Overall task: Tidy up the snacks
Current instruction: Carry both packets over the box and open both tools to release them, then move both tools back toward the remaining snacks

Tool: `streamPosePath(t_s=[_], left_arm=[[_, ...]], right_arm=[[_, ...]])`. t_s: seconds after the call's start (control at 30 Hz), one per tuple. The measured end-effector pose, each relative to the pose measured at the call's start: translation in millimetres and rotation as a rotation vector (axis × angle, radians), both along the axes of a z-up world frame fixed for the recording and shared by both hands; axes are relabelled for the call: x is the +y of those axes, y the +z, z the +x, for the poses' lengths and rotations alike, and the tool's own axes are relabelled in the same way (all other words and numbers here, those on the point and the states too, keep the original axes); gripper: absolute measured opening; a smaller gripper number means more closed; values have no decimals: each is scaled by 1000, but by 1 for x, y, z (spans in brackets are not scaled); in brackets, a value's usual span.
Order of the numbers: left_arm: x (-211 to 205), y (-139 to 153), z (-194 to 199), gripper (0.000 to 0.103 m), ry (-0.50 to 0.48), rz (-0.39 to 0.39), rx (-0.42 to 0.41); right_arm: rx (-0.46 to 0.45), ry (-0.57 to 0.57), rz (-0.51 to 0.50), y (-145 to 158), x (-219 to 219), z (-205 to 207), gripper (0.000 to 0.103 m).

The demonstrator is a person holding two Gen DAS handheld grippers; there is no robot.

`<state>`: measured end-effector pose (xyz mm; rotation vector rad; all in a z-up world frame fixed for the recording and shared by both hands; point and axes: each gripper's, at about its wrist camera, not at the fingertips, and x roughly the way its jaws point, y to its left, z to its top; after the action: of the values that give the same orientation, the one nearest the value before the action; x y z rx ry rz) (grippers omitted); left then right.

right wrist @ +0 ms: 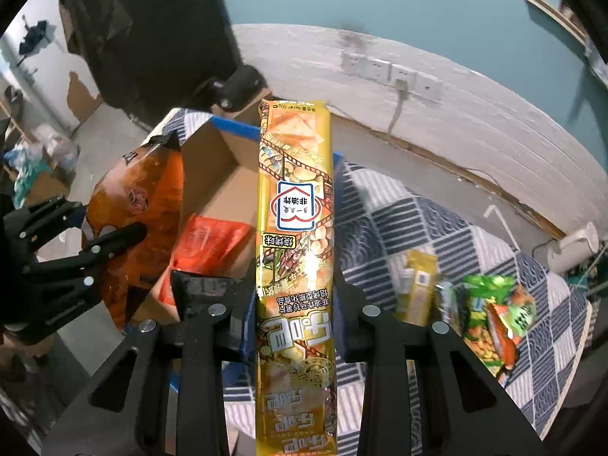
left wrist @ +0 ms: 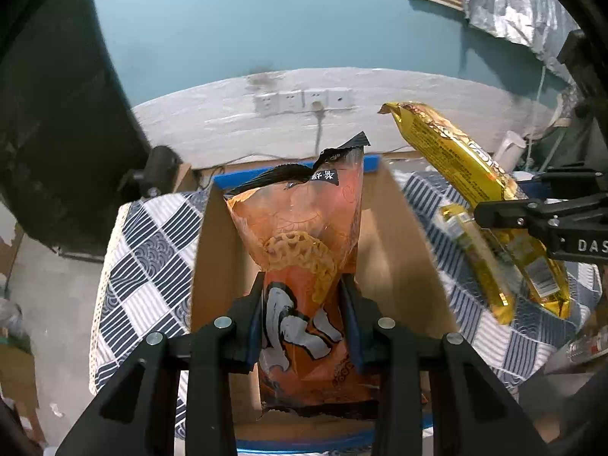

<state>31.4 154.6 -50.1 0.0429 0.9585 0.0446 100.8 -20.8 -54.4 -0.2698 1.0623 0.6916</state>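
My left gripper [left wrist: 304, 296] is shut on an orange snack bag [left wrist: 304, 235] and holds it upright over an open cardboard box [left wrist: 395, 235]; the bag also shows in the right wrist view [right wrist: 129, 220]. My right gripper [right wrist: 294, 285] is shut on a long yellow snack pack [right wrist: 296, 228], held just right of the box; the pack also shows in the left wrist view [left wrist: 456, 159]. An orange packet [right wrist: 209, 243] lies inside the box [right wrist: 212, 159].
The box stands on a blue-and-white checked cloth [right wrist: 437, 228]. A yellow pack [right wrist: 418, 285] and a green snack bag [right wrist: 490, 315] lie on the cloth to the right. A wall with sockets [left wrist: 304, 100] is behind. A dark cabinet [left wrist: 57, 133] stands at the left.
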Motion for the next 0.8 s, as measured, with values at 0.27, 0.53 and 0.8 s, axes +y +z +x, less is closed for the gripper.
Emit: streamPosePath(t_s=[0.27, 0.53, 0.8], left_arm=[[21, -25, 3, 36, 34, 21, 53], [35, -35, 2, 36, 58, 32, 75], [37, -42, 4, 38, 65, 67, 106]], right_arm=[[32, 53, -24, -16, 41, -3, 30], [62, 81, -36, -28, 64, -4, 31], [58, 75, -15, -25, 65, 0, 40]])
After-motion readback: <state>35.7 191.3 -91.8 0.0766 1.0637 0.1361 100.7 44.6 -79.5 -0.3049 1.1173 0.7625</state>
